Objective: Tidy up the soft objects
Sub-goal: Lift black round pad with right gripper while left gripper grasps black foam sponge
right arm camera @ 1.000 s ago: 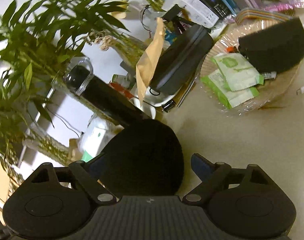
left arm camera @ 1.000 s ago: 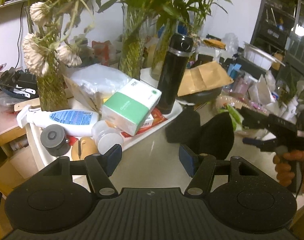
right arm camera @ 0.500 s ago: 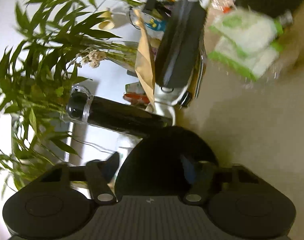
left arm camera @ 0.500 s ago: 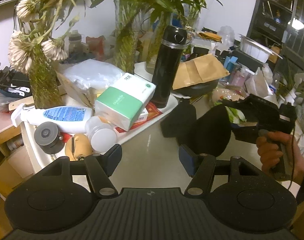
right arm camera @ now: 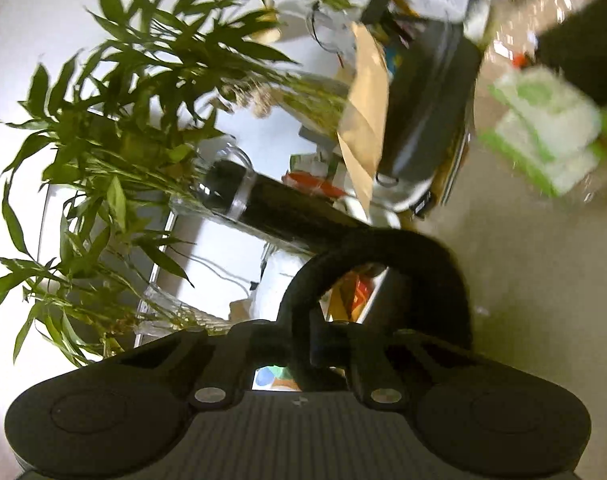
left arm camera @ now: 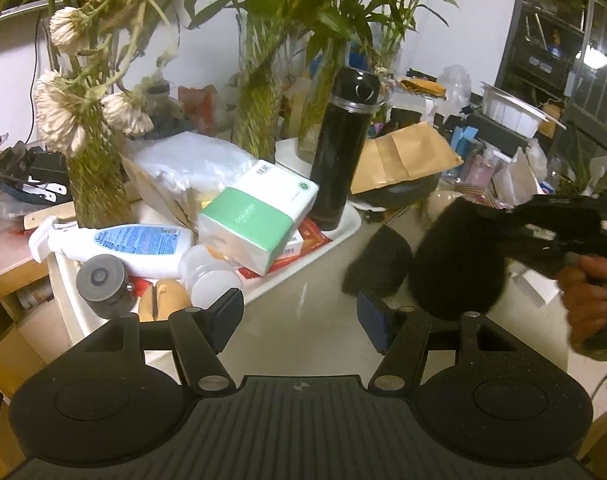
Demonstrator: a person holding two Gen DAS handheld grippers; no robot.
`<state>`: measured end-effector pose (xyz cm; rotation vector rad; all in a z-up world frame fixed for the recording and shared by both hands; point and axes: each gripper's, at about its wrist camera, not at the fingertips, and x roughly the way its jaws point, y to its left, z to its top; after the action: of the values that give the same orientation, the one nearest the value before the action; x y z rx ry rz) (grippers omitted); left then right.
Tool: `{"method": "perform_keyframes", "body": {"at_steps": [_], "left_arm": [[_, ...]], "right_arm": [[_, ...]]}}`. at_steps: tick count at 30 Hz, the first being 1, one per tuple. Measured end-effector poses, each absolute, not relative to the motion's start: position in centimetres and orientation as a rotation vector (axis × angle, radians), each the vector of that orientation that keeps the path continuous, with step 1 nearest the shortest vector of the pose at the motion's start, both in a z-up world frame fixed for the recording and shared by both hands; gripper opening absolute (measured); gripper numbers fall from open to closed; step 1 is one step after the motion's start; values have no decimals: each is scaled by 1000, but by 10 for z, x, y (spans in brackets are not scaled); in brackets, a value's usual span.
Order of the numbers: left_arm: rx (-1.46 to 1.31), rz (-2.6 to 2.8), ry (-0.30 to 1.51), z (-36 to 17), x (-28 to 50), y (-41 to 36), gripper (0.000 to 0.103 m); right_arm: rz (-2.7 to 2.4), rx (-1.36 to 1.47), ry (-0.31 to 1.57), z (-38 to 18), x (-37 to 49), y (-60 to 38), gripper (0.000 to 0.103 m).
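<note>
The left claw (left arm camera: pixel 299 316) is nearest in its own view. Its two blue pads stand apart with nothing between them, so it is released. It hangs over the pale tabletop (left arm camera: pixel 303 300).

The right claw (right arm camera: pixel 327 344) is clenched tight on a black soft pad (right arm camera: pixel 403 256). The pad bends up into an arch in front of that claw. In the left view the same black soft pad (left arm camera: pixel 459 260) hangs just off the tabletop, to the right of the black bottle (left arm camera: pixel 343 148), and a hand (left arm camera: pixel 591 300) grips the right claw's handle at the right edge.

A second black soft piece (left arm camera: pixel 377 262) lies flat on the tabletop, just left of the held pad and below and right of the black bottle.

The black bottle stands upright on the near corner of a white tray (left arm camera: pixel 335 236). Left of the bottle, on the tray, a green and white tissue pack (left arm camera: pixel 259 216) leans on red packets. Further left a white spray bottle (left arm camera: pixel 119 244) lies on its side. Near it, in front, sit a small grey round thing (left arm camera: pixel 101 282) and a clear plastic jar (left arm camera: pixel 211 280).

Right of the bottle a brown paper envelope (left arm camera: pixel 403 156) rests on a dark case.

Behind the bottle stand glass vases with green bamboo (left arm camera: pixel 263 92). Far to its left is a vase of dried white flowers (left arm camera: pixel 75 108).

In the right view, which is blurry, green and white packets (right arm camera: pixel 547 132) lie far off on the tabletop.
</note>
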<state>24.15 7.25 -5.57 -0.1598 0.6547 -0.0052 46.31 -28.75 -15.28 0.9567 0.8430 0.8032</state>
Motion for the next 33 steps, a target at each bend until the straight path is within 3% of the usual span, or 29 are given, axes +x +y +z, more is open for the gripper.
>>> {"method": "perform_keyframes", "body": {"at_steps": [7, 17, 24, 28, 33], "left_arm": [[-175, -31, 634, -56, 239, 76, 62], [-122, -151, 588, -56, 247, 71, 62], [-36, -237, 593, -80, 280, 64, 62], [31, -250, 583, -92, 299, 58, 70], [101, -299, 595, -106, 320, 47, 70]], "right_arm": [[706, 655, 785, -101, 424, -309, 10], [549, 308, 774, -77, 365, -315, 10], [522, 330, 760, -75, 355, -327, 10], [509, 340, 757, -74, 352, -330, 10], [496, 262, 746, -72, 350, -322, 10]]}}
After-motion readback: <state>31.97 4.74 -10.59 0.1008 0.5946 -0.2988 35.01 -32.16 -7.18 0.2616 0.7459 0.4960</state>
